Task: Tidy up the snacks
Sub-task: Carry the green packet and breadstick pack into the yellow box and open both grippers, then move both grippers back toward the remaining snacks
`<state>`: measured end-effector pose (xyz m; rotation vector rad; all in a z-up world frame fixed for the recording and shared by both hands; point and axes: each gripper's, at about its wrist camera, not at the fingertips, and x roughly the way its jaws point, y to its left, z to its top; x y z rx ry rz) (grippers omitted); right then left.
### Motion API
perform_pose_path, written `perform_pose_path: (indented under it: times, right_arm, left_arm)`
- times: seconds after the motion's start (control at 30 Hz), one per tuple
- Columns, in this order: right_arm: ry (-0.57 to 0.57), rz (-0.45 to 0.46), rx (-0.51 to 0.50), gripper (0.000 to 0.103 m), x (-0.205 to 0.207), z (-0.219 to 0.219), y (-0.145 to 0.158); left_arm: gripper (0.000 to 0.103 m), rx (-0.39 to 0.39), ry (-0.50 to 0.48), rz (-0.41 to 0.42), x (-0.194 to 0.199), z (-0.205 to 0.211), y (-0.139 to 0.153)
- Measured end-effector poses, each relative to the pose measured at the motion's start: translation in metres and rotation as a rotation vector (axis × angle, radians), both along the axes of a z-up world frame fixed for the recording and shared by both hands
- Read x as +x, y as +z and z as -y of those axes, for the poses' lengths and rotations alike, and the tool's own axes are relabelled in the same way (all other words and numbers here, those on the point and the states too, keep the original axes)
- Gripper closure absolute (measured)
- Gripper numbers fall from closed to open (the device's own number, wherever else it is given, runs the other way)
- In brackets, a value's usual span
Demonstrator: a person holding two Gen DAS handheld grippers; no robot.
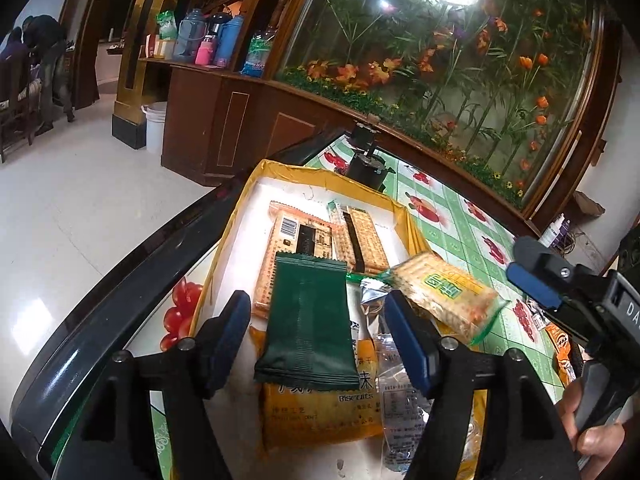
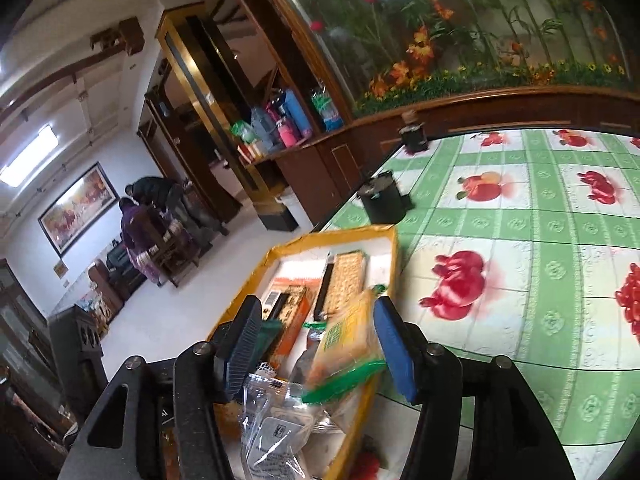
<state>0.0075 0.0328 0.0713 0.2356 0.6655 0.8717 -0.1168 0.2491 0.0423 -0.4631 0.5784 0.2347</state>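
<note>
A shallow yellow cardboard tray [image 1: 224, 240] with a white inside is seen on the bench [image 2: 500, 240], which is covered by a green checked cloth with red fruit pictures. Packs of crackers are laid in the tray. A dark green foil snack packet [image 1: 308, 320] is seen between the left tongs [image 1: 320, 340], which are spread apart and not pressed on it. A yellow cracker pack with green ends [image 2: 344, 344] is seen between the open right tongs [image 2: 320, 348], at the tray's edge; no grip is seen on it.
</note>
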Motion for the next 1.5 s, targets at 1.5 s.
perform_pose_path:
  times: [1.5]
  right_arm:
    - [-0.574,-0.324,-0.161,0.039,0.034,0.283,-0.057]
  left_arm:
    - [0.034,0.168,-0.497,-0.01,-0.014,0.198,0.02]
